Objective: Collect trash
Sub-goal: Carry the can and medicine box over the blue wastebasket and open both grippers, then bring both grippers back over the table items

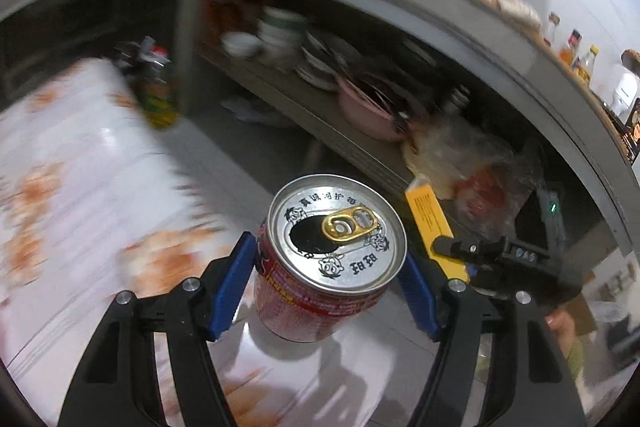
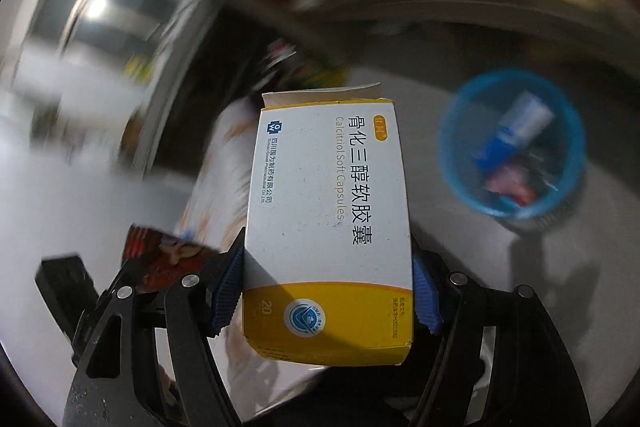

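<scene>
Left tool (image 1: 326,281), low centre of the left wrist view: blue pads (image 1: 234,285) spread to a can's width and pinching a red drink can (image 1: 320,267) by its sides, silver top with gold pull tab facing the lens, mouth already open. Behind it, left of frame, a blurred white cloth with orange print (image 1: 80,187). Upper centre, a shelf (image 1: 320,131) with stacked dishes and a pink bowl (image 1: 368,111). Right of the can, a yellow box edge (image 1: 432,227).

Right tool (image 2: 328,291), low centre of the right wrist view: pads pressed against both long sides of a white-and-yellow capsule box (image 2: 328,227), end flap open at top. Seen only here, at right of frame: a blue bin (image 2: 512,143) on the floor, holding a blue-white tube and pink scraps. Lower left, a blurred red can (image 2: 160,259).
</scene>
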The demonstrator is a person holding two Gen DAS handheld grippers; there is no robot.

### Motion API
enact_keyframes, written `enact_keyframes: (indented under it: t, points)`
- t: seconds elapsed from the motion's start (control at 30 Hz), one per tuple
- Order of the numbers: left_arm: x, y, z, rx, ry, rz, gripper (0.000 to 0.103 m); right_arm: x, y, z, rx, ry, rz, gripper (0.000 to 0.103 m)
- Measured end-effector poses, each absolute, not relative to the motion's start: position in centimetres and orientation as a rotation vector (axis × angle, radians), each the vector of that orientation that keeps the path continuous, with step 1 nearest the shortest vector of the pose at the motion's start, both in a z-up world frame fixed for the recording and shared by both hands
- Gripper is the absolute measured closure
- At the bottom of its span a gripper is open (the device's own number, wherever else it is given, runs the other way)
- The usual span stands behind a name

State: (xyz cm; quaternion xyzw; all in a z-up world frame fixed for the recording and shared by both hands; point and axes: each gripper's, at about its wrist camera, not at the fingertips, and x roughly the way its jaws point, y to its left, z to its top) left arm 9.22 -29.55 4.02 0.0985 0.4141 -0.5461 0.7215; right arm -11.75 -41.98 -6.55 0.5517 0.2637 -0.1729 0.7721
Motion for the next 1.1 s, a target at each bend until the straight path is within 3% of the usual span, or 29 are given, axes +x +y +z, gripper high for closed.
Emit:
enact_keyframes:
  t: [0.23,0.47,0.53,0.57,0.63,0.8,1.1]
  points:
    - [8.6,-42.2,-2.5,0.251,1.231,-1.258,0.036,-15.3,-47.3,-14.0,1.441,0.545,-0.481,0.036]
    - [7.9,-51.0,-9.2,0.397,1.380,-1.160,0.036,-13.3,-51.2,-21.0,1.646,0.561,-0.469,0.035]
    - [8.2,-52.8,-10.5,0.407,1.400,-1.130,0.035,-12.8,-52.3,-22.2,1.674,0.548,-0.485,0.029]
    - [8.4,-53.5,-11.0,0.396,1.410,-1.125,0.029,-12.3,-53.1,-23.2,1.690,0.539,-0.487,0.026]
    - [9.1,-54.4,-11.3,0.358,1.414,-1.116,0.021,-12.3,-53.8,-24.5,1.710,0.544,-0.506,0.022]
    - [9.7,-53.5,-10.4,0.298,1.429,-1.142,0.021,-11.9,-54.1,-26.5,1.728,0.592,-0.563,0.021]
    - [9.6,-48.1,-4.9,0.200,1.353,-1.257,0.021,-14.1,-52.3,-24.3,1.674,0.588,-0.568,0.021]
